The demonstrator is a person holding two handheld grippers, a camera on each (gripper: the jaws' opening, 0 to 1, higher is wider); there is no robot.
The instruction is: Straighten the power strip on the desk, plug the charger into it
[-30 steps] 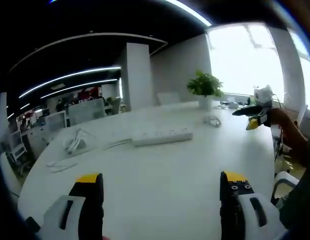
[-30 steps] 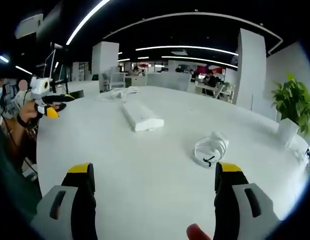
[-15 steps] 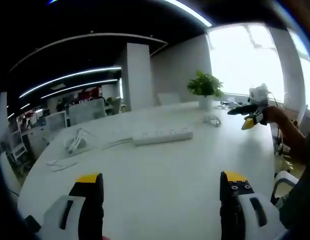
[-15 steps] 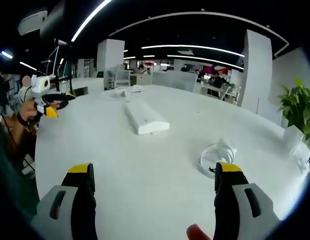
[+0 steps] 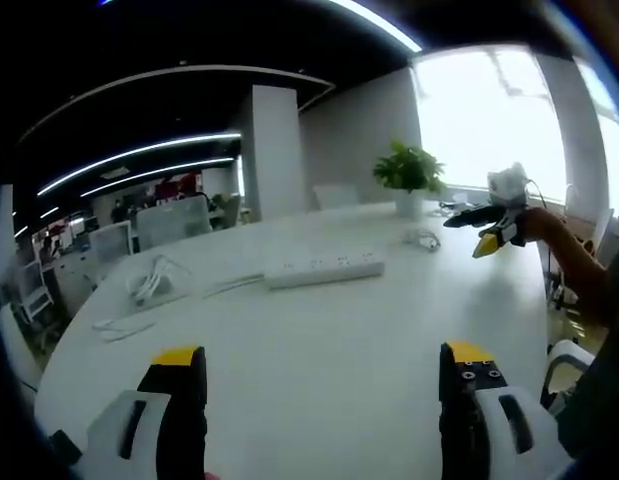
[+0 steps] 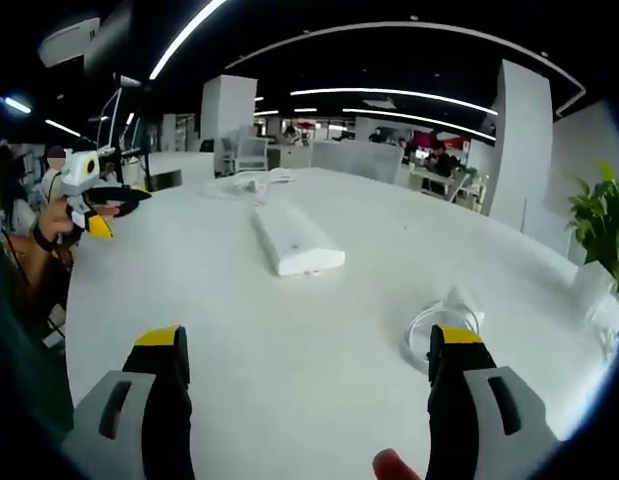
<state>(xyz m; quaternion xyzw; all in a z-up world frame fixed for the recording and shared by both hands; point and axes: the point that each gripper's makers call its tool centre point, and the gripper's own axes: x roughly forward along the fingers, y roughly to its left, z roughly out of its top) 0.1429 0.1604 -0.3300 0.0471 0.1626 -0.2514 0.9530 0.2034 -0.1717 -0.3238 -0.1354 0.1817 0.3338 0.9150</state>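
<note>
In the left gripper view, the left gripper (image 5: pixel 322 385) hangs over the near edge of the white counter (image 5: pixel 319 340), its yellow-tipped jaws spread wide apart with nothing between them. The white power strip (image 5: pixel 323 271) lies flat toward the far side of the counter, its sockets facing up, and its cable (image 5: pixel 149 287) trails off to a loose coil at the left. The charger (image 5: pixel 423 240), a small white block with a looped cord, lies further back to the right, near a potted plant (image 5: pixel 410 175). The right gripper (image 5: pixel 486 232) enters from the right, held in a hand above the counter's edge.

In the right gripper view, the right gripper (image 6: pixel 303 385) also has its jaws wide open and empty. The power strip (image 6: pixel 295 236) lies ahead, end-on, well apart from the jaws. The charger (image 6: pixel 437 322) with its coiled cord lies just beyond the right jaw's tip. The left gripper (image 6: pixel 94 200) shows at the far left, held in a hand.
</note>
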